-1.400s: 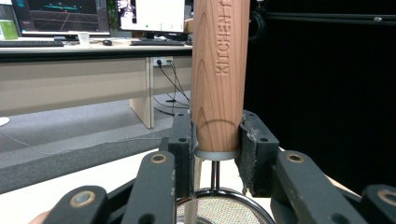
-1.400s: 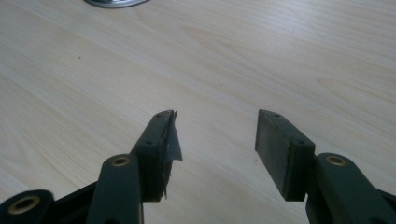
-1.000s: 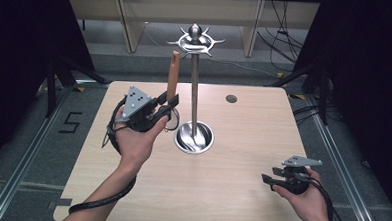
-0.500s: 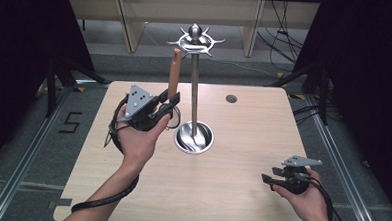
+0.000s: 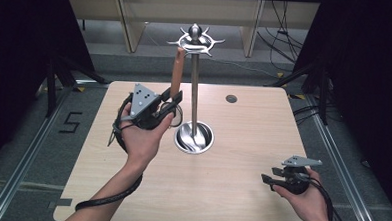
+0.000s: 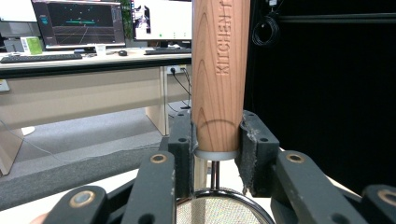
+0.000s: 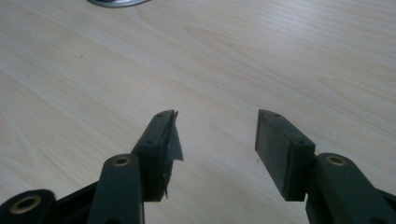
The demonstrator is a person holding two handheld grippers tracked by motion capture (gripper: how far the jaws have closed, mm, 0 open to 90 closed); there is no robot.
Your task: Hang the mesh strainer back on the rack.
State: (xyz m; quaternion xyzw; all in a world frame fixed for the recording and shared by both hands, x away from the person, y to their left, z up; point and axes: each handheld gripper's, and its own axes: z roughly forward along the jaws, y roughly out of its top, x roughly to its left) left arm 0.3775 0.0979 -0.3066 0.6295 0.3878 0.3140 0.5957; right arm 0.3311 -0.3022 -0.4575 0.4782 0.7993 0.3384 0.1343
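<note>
1. Left gripper clamps a wooden handle (a strainer's, mesh below), held upright at nine o'clock of the rack pole.
2. Right gripper, jaws apart and empty, hovers low over the table at its five o'clock corner.

A pale wooden table stands on a grey floor, where a painted "5" is marked. Black curtains hang dark on both sides. Beyond the table's far edge, light wooden furniture legs and loose cables are in sight. Farther off, lit monitors glow on a long desk beside a keyboard.
</note>
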